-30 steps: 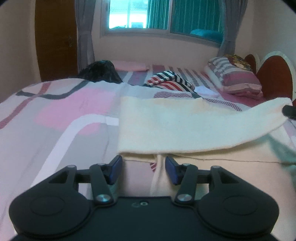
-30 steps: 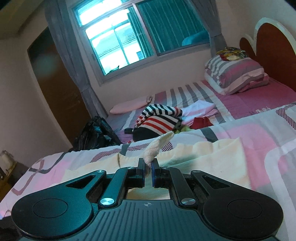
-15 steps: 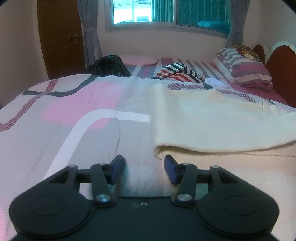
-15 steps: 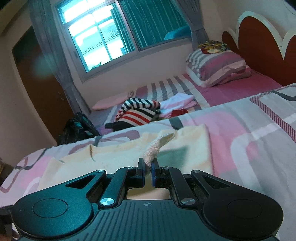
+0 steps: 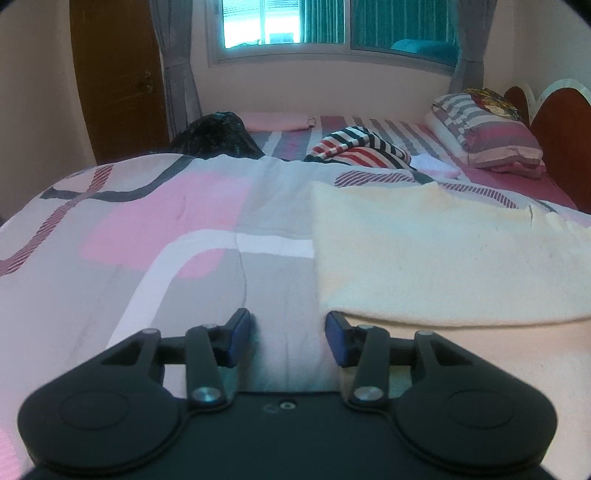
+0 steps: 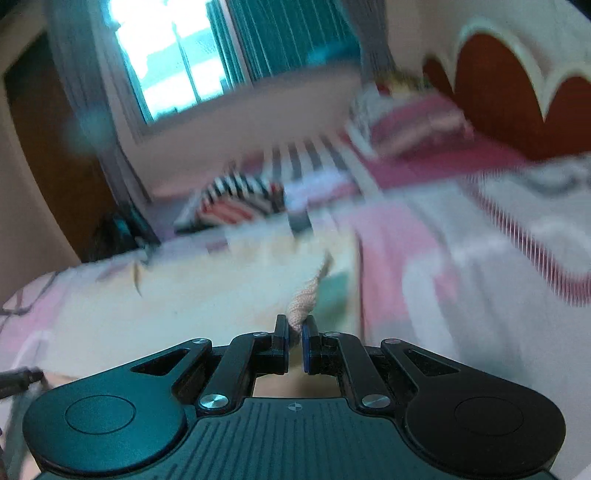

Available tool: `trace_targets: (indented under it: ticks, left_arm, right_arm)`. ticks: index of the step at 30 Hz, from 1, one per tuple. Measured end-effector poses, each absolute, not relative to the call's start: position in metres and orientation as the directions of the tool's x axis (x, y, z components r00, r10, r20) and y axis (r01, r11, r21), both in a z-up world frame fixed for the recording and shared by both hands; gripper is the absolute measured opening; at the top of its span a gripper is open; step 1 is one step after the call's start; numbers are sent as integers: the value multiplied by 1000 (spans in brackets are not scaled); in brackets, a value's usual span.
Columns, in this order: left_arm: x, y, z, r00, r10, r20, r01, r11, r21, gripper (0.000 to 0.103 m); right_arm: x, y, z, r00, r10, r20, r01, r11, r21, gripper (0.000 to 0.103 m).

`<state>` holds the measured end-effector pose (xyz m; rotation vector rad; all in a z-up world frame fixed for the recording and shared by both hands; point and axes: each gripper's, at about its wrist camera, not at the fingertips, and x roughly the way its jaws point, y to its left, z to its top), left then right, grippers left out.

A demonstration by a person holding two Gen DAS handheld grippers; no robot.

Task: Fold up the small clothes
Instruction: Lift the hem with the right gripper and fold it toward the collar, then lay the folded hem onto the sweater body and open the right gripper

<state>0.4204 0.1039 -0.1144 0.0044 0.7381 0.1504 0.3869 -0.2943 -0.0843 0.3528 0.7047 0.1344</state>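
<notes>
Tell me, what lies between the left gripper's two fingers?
In the left wrist view, only bare bedspread lies between the left gripper fingers; the cream garment edge sits beside the right finger.

A striped pillow (image 5: 491, 136) lies by the headboard (image 5: 557, 125), under the window (image 5: 332, 26).

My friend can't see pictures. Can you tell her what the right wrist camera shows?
The right claw is shut on a corner of the cream cloth, which lies on a pink and grey bedspread. The picture is blurred; a window and a striped garment show behind.
</notes>
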Motion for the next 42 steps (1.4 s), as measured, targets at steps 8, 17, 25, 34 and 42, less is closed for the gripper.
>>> trace_targets:
  ticks: [8, 17, 25, 34, 42]
  left_arm:
    - [419, 105, -115, 726, 129, -676, -108, 992, 73, 45]
    - [411, 109, -117, 718, 99, -689, -68, 995, 73, 46]
    - [417, 76, -81, 786, -8, -618, 54, 997, 55, 59]
    - [440, 6, -119, 743, -127, -657, 147, 989, -24, 57]
    - [440, 78, -110, 783, 29, -622, -42, 999, -7, 53]
  right_arm:
    - [385, -300, -100, 752, 242, -613, 20, 921, 389, 6]
    - [387, -305, -105, 750, 241, -616, 23, 921, 389, 6]
    - [375, -301, -74, 819, 206, -536, 43, 909, 415, 26]
    - [391, -199, -93, 711, 406, -574, -225, 905, 361, 22]
    - [394, -287, -100, 797, 197, -570, 45, 923, 382, 2]
